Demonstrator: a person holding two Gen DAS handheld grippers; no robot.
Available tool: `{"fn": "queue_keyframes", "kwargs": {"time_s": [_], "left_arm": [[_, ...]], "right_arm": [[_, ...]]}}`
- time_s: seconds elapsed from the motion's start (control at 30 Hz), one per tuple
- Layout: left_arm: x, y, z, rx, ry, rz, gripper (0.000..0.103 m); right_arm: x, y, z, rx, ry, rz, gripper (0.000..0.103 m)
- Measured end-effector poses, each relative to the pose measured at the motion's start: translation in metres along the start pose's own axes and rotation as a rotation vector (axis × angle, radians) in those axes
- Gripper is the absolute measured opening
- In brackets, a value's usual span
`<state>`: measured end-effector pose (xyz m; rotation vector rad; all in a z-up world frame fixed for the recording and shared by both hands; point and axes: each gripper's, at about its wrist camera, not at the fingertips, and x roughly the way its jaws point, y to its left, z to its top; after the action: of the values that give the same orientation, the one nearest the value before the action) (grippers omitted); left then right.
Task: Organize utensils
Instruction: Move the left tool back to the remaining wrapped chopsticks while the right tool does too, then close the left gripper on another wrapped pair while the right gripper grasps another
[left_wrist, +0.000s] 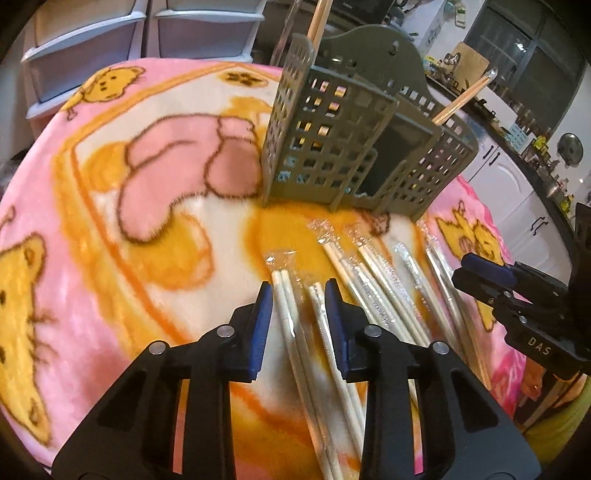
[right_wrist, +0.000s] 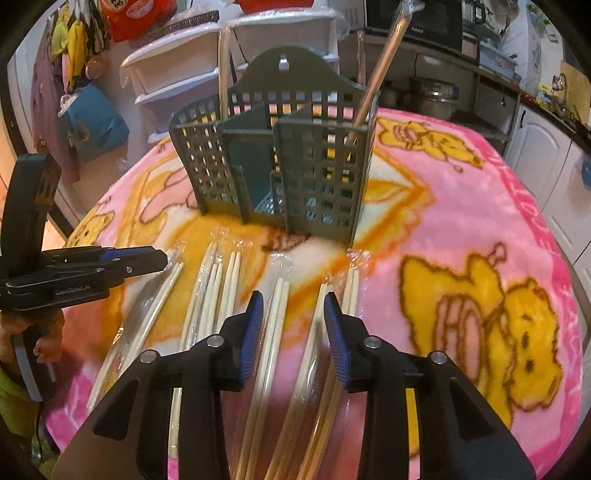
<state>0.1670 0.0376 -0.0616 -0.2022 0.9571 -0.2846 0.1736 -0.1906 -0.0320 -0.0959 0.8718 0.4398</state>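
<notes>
Wrapped chopstick pairs (right_wrist: 275, 325) flat in row before upright grey slotted caddy (right_wrist: 280, 162); two more standing inside.

Both wrist views look steeply down, close, sharing the chopsticks (left_wrist: 295, 314) and caddy (right_wrist: 280, 162).

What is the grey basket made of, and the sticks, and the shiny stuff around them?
The basket looks like matte grey-green plastic: thin moulded walls with a grid of square holes. The sticks look like pale bare wood or bamboo, smooth and unpainted; which of the two is hard to tell. The wrap around them looks like thin clear plastic film: it crinkles and glints.
</notes>
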Motion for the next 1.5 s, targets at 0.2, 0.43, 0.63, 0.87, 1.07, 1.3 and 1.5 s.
{"fn": "queue_keyframes", "kwargs": {"time_s": [0.2, 0.43, 0.63, 0.87, 1.07, 1.3, 1.5], "left_arm": [[0.009, 0.006, 0.001, -0.025, 0.028, 0.025, 0.018], [0.013, 0.012, 0.005, -0.035, 0.042, 0.031, 0.017], [0.017, 0.014, 0.011, -0.042, 0.044, 0.025, 0.016], [0.023, 0.015, 0.020, -0.046, 0.048, 0.026, 0.016], [0.029, 0.014, 0.026, -0.053, 0.036, 0.035, 0.016], [0.033, 0.012, 0.031, -0.043, 0.027, 0.059, 0.011], [0.030, 0.010, 0.035, -0.041, 0.035, 0.067, 0.008]], "right_arm": [[0.019, 0.000, 0.001, -0.003, 0.046, 0.017, 0.027], [0.040, 0.004, 0.007, -0.030, 0.090, 0.022, 0.027], [0.055, 0.006, 0.015, -0.050, 0.118, 0.010, 0.027], [0.067, 0.005, 0.024, -0.041, 0.126, 0.006, 0.027], [0.073, 0.002, 0.030, -0.013, 0.126, 0.014, 0.026], [0.076, 0.002, 0.035, -0.001, 0.109, -0.001, 0.016], [0.064, -0.006, 0.039, 0.054, 0.074, 0.038, 0.010]]}}
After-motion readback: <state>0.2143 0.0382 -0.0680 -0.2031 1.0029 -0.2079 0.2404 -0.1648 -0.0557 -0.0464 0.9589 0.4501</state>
